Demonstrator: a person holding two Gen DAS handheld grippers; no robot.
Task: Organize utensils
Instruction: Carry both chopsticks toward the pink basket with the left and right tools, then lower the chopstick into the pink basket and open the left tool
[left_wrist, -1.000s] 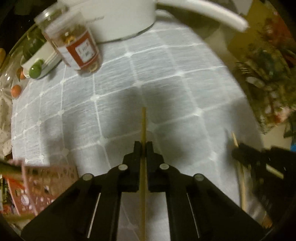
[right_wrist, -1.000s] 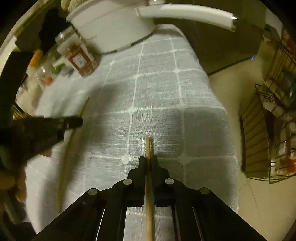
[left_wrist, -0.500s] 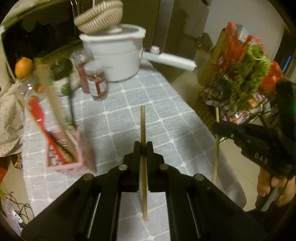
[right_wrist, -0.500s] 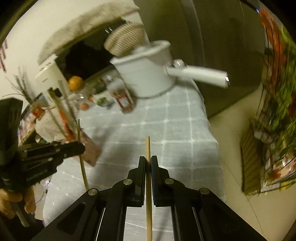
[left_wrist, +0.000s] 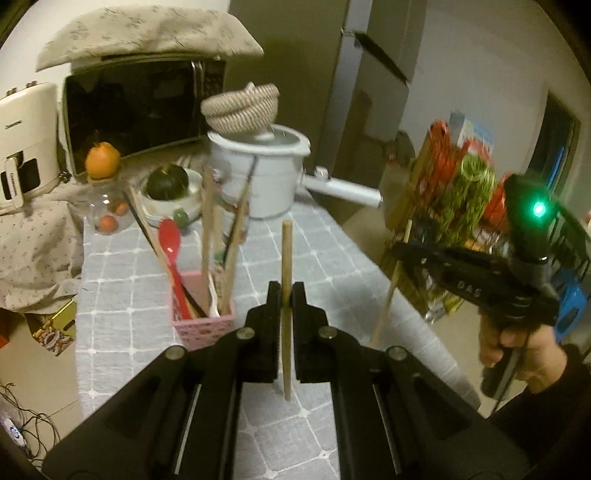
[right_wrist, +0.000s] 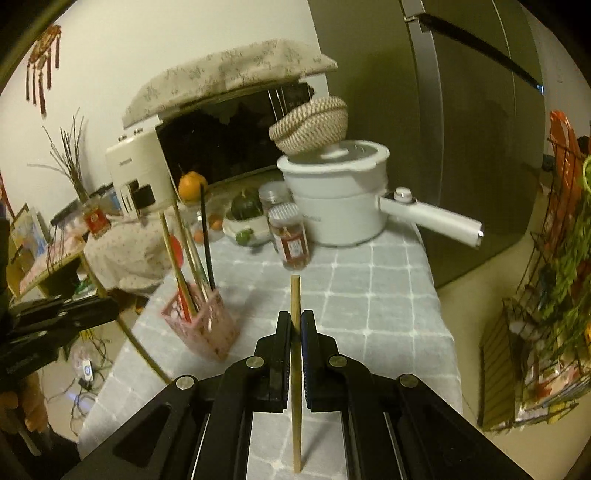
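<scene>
Our left gripper (left_wrist: 283, 291) pinching a wooden chopstick (left_wrist: 286, 258) upright above the checked tablecloth (left_wrist: 325, 243), our right gripper (right_wrist: 295, 321) clamped on a second chopstick (right_wrist: 295, 295), pink utensil holder (left_wrist: 201, 325) just beyond with red spoon (left_wrist: 170, 243), white pot (left_wrist: 269, 173) farther back.

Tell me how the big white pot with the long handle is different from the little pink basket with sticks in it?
The big white pot with the long handle is round and smooth; the little pink basket is boxy with holes in its sides. The pot is much larger than the basket. A woven bowl rests on the pot's lid, while the basket is open on top and holds chopsticks and a red spoon. Both stand on the grey checked tablecloth.
</scene>
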